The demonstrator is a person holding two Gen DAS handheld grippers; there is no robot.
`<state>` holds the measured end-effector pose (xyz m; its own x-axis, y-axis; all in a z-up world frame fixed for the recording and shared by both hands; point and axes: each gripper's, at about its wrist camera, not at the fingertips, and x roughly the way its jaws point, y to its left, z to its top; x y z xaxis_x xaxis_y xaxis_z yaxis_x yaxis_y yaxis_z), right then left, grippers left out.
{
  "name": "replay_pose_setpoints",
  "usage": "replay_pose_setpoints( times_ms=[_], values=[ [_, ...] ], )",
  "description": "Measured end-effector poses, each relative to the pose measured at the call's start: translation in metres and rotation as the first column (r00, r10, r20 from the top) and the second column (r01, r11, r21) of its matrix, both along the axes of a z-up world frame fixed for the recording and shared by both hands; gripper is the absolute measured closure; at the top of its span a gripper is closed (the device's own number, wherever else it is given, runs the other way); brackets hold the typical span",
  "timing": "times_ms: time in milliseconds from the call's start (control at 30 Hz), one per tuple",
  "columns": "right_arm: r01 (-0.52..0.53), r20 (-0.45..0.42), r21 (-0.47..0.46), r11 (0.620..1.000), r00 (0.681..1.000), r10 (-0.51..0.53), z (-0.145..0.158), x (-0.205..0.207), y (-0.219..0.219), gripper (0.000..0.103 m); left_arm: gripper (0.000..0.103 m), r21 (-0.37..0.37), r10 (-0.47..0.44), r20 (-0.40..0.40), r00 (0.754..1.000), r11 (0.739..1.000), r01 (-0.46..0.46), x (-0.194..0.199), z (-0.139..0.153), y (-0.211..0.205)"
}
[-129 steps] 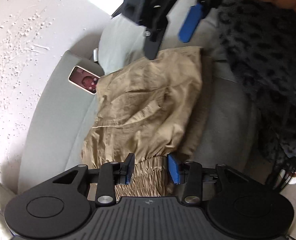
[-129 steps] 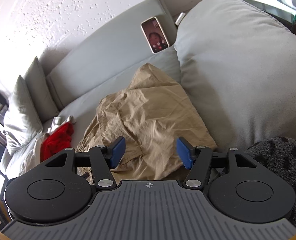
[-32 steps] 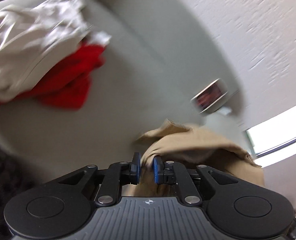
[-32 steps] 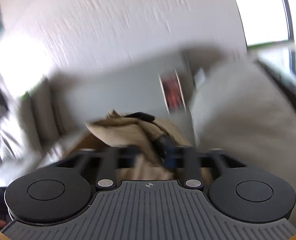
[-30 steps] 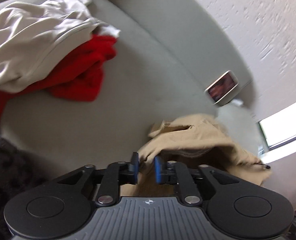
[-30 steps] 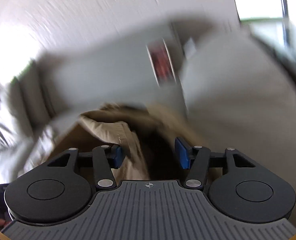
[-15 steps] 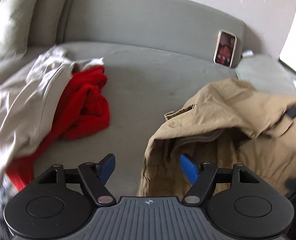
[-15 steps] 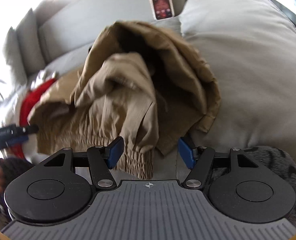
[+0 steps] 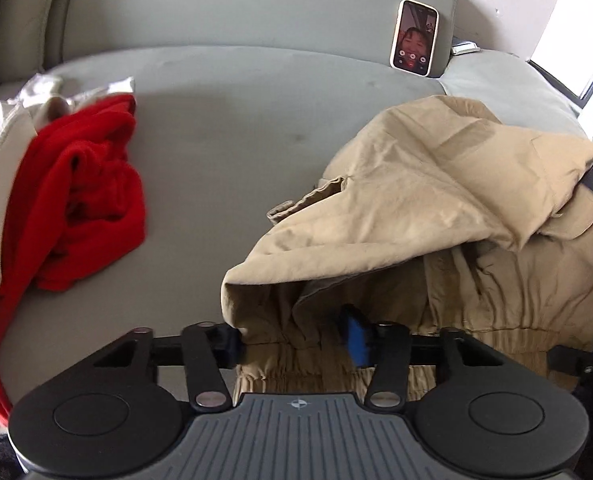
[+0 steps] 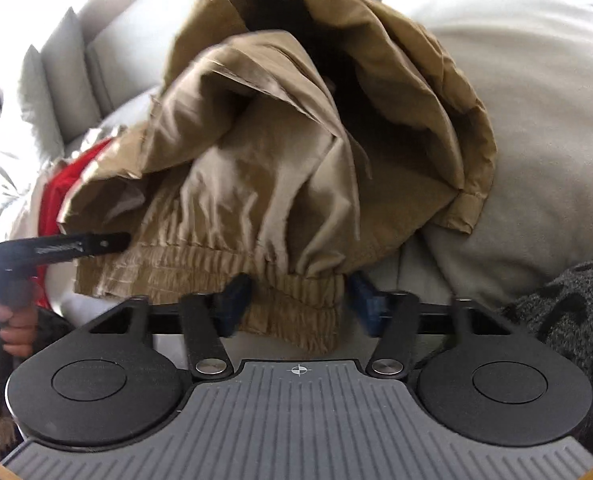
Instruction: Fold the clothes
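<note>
**Both claws spread at the waistband of the tan trousers**

Left gripper (image 9: 296,340) has its fingers apart around the near corner of the khaki trousers (image 9: 436,208): fabric lies between them, the left finger just at the cloth's edge, the blue pad (image 9: 355,340) of the right finger buried in the folds. Whether the pads actually press the cloth I cannot tell. Right gripper (image 10: 296,300) is likewise spread, straddling the gathered elastic waistband (image 10: 232,268), which sags between its blurred blue fingers without being pinched.

From the right wrist view the left gripper's black finger (image 10: 92,242) pokes in from 9 o'clock, level and pointing at the waistband's far end, with a hand (image 10: 14,320) wrapped round its grip below.

Those trousers sit heaped and loosely doubled over on the grey sofa (image 9: 216,132), the upper layer tented above the waistband, at 3 o'clock in the left wrist view. Across bare cushion at 9 o'clock lies a crumpled red garment (image 9: 80,200), with pale cloth (image 9: 0,152) beside and partly under it. At 1 o'clock a phone (image 9: 415,38) leans upright against the sofa back, its screen lit. A dark speckled knit (image 10: 568,312) shows at 4 o'clock in the right wrist view.
</note>
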<state>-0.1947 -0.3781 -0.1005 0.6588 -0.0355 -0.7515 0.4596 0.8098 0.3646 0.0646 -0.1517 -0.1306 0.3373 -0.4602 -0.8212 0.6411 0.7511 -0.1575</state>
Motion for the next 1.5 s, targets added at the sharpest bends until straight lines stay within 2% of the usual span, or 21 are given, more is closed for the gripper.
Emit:
replay_pose_setpoints(
  times_ms=[133, 233, 333, 400, 467, 533, 600, 667, 700, 767, 800, 867, 1000, 1067, 1100, 1133, 1233, 1333, 1367, 1400, 1500],
  values=[
    [0.007, 0.032, 0.017, 1.0, 0.999, -0.007, 0.005, -0.006, 0.003, 0.09, 0.09, -0.041, 0.006, -0.098, 0.995, 0.999, -0.01, -0.003, 0.011, 0.01],
    [0.04, 0.08, 0.089, 0.995, 0.996, -0.048, 0.019, -0.014, -0.003, 0.092, 0.093, -0.079, 0.039, -0.238, 0.971, 0.995, -0.06, -0.009, 0.026, 0.021],
    [0.04, 0.17, 0.187, 0.982, 0.983, -0.072, 0.053, -0.023, -0.013, 0.093, 0.094, -0.26, -0.009, -0.464, 0.886, 0.957, -0.126, -0.013, 0.045, 0.033],
    [0.035, 0.227, 0.25, 0.968, 0.969, -0.093, 0.076, -0.029, -0.02, 0.094, 0.094, -0.403, -0.091, -0.568, 0.818, 0.898, -0.18, -0.018, 0.064, 0.039],
    [0.021, 0.293, 0.285, 0.958, 0.95, -0.108, 0.105, -0.035, -0.025, 0.094, 0.094, -0.548, -0.175, -0.576, 0.798, 0.807, -0.219, -0.023, 0.095, 0.042],
    [0.006, 0.401, 0.201, 0.98, 0.912, -0.088, 0.155, -0.046, -0.02, 0.094, 0.094, -0.696, -0.254, -0.538, 0.804, 0.672, -0.254, -0.027, 0.134, 0.049],
    [0.017, 0.517, 0.124, 0.992, 0.852, -0.08, 0.207, -0.062, -0.017, 0.094, 0.094, -0.823, -0.311, -0.484, 0.818, 0.478, -0.306, -0.03, 0.171, 0.063],
    [0.038, 0.648, 0.074, 0.997, 0.758, -0.077, 0.254, -0.088, -0.014, 0.094, 0.094, -0.903, -0.334, -0.419, 0.844, 0.253, -0.348, -0.035, 0.201, 0.085],
    [0.051, 0.708, 0.05, 0.997, 0.703, -0.071, 0.277, -0.102, -0.013, 0.094, 0.094, -0.92, -0.319, -0.39, 0.864, 0.168, -0.354, -0.038, 0.211, 0.094],
    [0.083, 0.809, 0.007, 0.996, 0.585, -0.055, 0.321, -0.128, -0.008, 0.094, 0.094, -0.934, -0.258, -0.357, 0.898, 0.119, -0.337, -0.048, 0.23, 0.107],
    [0.102, 0.835, -0.011, 0.995, 0.549, -0.047, 0.333, -0.138, -0.003, 0.094, 0.094, -0.936, -0.235, -0.348, 0.908, 0.142, -0.322, -0.053, 0.239, 0.109],
    [0.129, 0.844, -0.043, 0.991, 0.535, -0.033, 0.353, -0.148, 0.006, 0.093, 0.095, -0.947, -0.226, -0.312, 0.923, 0.149, -0.284, -0.063, 0.257, 0.115],
    [0.099, 0.872, -0.111, 0.989, 0.488, 0.048, 0.383, -0.163, 0.03, 0.093, 0.095, -0.986, -0.221, -0.162, 0.962, -0.006, -0.167, -0.085, 0.296, 0.142],
    [0.125, 0.891, -0.187, 0.975, 0.44, 0.114, 0.401, -0.178, 0.048, 0.093, 0.095, -0.991, -0.178, -0.115, 0.977, -0.05, -0.125, -0.096, 0.315, 0.159],
    [0.142, 0.897, -0.223, 0.964, 0.418, 0.146, 0.41, -0.186, 0.057, 0.093, 0.095, -0.992, -0.155, -0.098, 0.983, -0.065, -0.109, -0.101, 0.323, 0.167],
    [0.155, 0.898, -0.255, 0.954, 0.404, 0.175, 0.418, -0.191, 0.066, 0.093, 0.094, -0.992, -0.128, -0.11, 0.986, -0.051, -0.118, -0.101, 0.326, 0.168],
    [0.15, 0.873, -0.288, 0.946, 0.448, 0.195, 0.435, -0.181, 0.078, 0.093, 0.094, -0.974, -0.026, -0.218, 0.976, 0.072, -0.215, -0.084, 0.322, 0.152],
    [0.09, 0.801, -0.175, 0.981, 0.592, 0.088, 0.436, -0.116, 0.048, 0.093, 0.095, -0.886, 0.009, -0.396, 0.918, 0.26, -0.385, -0.028, 0.305, 0.096],
    [0.105, 0.798, -0.205, 0.973, 0.594, 0.104, 0.439, -0.104, 0.045, 0.093, 0.095, -0.862, 0.017, -0.434, 0.901, 0.283, -0.421, -0.007, 0.301, 0.079],
    [0.119, 0.793, -0.235, 0.965, 0.597, 0.12, 0.443, -0.092, 0.043, 0.093, 0.095, -0.849, 0.028, -0.452, 0.892, 0.293, -0.439, 0.01, 0.3, 0.064],
    [0.161, 0.778, -0.324, 0.932, 0.606, 0.165, 0.454, -0.056, 0.037, 0.093, 0.095, -0.934, 0.081, -0.289, 0.954, 0.196, -0.3, 0.024, 0.334, 0.062]
  ],
)
